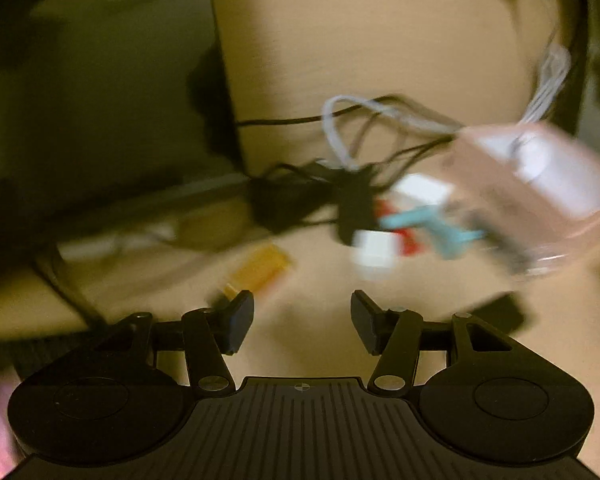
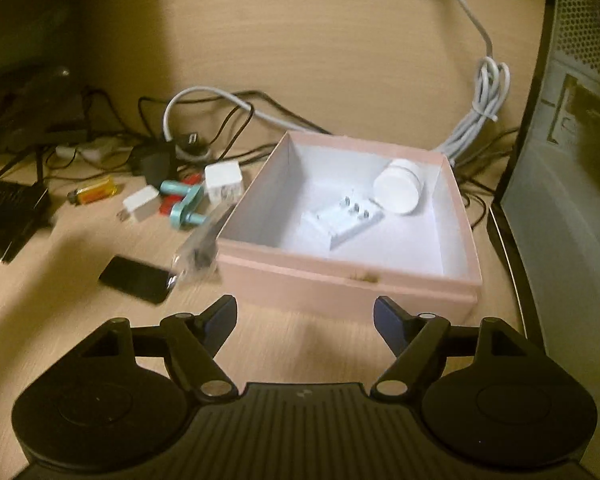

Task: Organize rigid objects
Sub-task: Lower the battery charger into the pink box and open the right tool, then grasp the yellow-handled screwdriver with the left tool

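A pink box [image 2: 340,284] with a white inside stands on the wooden desk. It holds a white round jar [image 2: 398,190] and a white plug adapter [image 2: 342,220]. Left of the box lie two white charger cubes [image 2: 223,182], a teal part [image 2: 184,204], red bits [image 2: 168,205], a yellow lighter [image 2: 94,192], a black phone [image 2: 136,278] and a clear plastic piece [image 2: 202,240]. My right gripper [image 2: 305,308] is open just before the box's near wall, with nothing in it. The left wrist view is blurred. My left gripper [image 1: 302,314] is open and empty, with the lighter [image 1: 260,268] just ahead to its left.
A grey computer tower [image 2: 572,160] stands at the right edge. A coiled white cable [image 2: 486,100] and tangled black cables [image 2: 152,120] lie behind the box. A black device [image 2: 8,208] sits at the far left, and the desk's edge [image 1: 220,80] runs on the left.
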`<state>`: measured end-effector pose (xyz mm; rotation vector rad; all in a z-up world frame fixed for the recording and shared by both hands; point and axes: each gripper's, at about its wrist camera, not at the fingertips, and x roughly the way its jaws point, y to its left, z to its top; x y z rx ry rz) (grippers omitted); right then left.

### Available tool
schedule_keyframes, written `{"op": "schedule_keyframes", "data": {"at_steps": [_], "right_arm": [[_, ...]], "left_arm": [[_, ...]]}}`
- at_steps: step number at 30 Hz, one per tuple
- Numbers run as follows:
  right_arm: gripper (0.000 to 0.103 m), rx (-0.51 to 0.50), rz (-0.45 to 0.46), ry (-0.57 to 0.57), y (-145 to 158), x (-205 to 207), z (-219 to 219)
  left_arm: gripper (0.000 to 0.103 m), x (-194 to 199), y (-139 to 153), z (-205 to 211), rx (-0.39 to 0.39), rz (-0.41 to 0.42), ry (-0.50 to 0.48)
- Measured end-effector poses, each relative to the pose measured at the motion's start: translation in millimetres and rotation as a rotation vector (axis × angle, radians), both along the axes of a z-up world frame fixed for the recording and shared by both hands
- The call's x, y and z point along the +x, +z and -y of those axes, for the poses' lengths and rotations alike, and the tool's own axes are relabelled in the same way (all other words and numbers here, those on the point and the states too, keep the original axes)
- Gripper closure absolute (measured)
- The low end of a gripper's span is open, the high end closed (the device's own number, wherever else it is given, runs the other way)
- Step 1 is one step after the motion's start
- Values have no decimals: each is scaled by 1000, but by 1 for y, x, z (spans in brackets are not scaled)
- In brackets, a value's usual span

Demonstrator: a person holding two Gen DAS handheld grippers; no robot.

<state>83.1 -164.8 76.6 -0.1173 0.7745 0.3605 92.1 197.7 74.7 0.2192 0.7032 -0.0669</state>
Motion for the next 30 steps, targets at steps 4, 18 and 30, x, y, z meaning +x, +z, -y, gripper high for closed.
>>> {"op": "schedule_keyframes", "data": {"at_steps": [4,18,30], "right_arm": [[25,-31,-3,-10,0,-15,5],[25,-30,-115,-98,-24,-30,26],[24,9,-78,-31,-24,-29,1]], "left_arm": [[44,44,-10,-24,26,-57,-5],[66,88,-42,-39,-115,-212,-39],[71,10,-37,4,-336,-244,24]]}}
